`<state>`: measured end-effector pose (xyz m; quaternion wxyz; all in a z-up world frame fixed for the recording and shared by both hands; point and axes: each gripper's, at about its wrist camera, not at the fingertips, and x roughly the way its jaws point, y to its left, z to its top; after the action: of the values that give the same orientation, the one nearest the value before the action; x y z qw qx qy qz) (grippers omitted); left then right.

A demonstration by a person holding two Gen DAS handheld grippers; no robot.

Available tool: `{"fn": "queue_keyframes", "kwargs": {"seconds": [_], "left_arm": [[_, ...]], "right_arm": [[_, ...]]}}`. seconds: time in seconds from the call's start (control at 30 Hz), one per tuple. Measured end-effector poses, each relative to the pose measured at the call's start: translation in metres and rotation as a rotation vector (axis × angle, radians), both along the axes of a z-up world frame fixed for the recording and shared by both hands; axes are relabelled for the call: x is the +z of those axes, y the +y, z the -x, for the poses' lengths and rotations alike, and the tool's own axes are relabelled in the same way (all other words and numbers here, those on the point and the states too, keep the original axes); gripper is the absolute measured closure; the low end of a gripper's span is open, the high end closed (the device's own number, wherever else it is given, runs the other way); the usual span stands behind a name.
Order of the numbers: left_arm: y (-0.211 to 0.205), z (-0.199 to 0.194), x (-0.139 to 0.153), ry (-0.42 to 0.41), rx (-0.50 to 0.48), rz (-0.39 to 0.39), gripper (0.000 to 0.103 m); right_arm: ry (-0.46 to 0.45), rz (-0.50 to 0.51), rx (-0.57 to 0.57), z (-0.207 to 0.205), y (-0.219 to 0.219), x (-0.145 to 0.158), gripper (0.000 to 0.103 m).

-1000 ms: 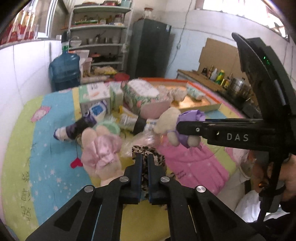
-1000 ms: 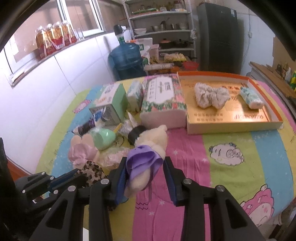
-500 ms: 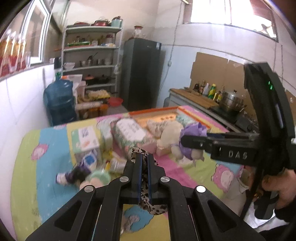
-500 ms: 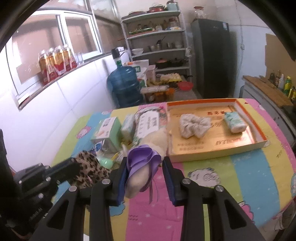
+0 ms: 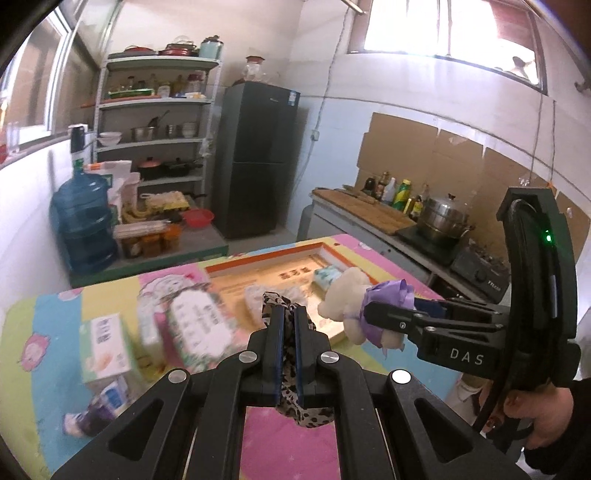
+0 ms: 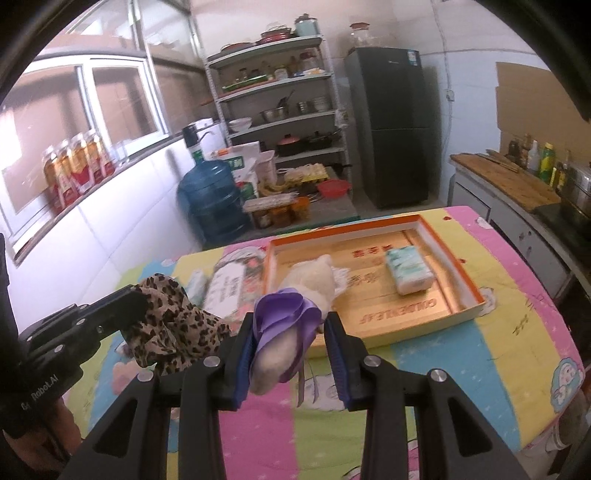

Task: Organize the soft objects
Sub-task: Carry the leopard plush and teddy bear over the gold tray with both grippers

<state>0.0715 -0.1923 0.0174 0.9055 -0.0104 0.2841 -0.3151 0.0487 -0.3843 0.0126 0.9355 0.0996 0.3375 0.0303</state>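
left gripper [image 5: 287,325] jaws pinch a leopard-print cloth [image 6: 173,325]; right gripper [image 6: 291,343] jaws clamp a cream plush toy [image 6: 291,325], both carried above the counter [image 6: 517,332]. two soft items already lie in the orange tray [image 6: 461,273]; boxes remain outside.

Ahead stands a dark refrigerator [image 6: 388,125] against a pale wall, with a metal shelf rack [image 6: 280,99] of pots and bowls to its left. A blue water jug [image 6: 212,199] sits on the floor by the rack. To the left, a window sill [image 6: 74,173] holds bottles. To the right runs a counter [image 5: 373,210] with bottles and a steel pot, cardboard [image 5: 443,147] behind it, and a bright high window [image 5: 450,33] above.
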Motion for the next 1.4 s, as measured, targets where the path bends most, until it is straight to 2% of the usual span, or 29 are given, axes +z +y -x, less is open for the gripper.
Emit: {"fn": "queue_keyframes", "kwargs": {"seconds": [0.27, 0.6, 1.03, 1.4], "left_arm": [[-0.048, -0.040, -0.008, 0.034, -0.010, 0.022, 0.099], [-0.090, -0.082, -0.035, 0.077, 0.020, 0.021, 0.099], [-0.124, -0.124, -0.055, 0.104, 0.079, 0.014, 0.099], [-0.131, -0.147, -0.072, 0.131, 0.127, -0.021, 0.099]], "right_arm": [[0.018, -0.003, -0.030, -0.025, -0.046, -0.007, 0.066], [0.063, -0.020, -0.011, -0.065, -0.086, -0.030, 0.066], [0.096, -0.050, 0.036, -0.106, -0.111, -0.051, 0.066], [0.121, -0.050, 0.075, -0.132, -0.111, -0.068, 0.066]]}}
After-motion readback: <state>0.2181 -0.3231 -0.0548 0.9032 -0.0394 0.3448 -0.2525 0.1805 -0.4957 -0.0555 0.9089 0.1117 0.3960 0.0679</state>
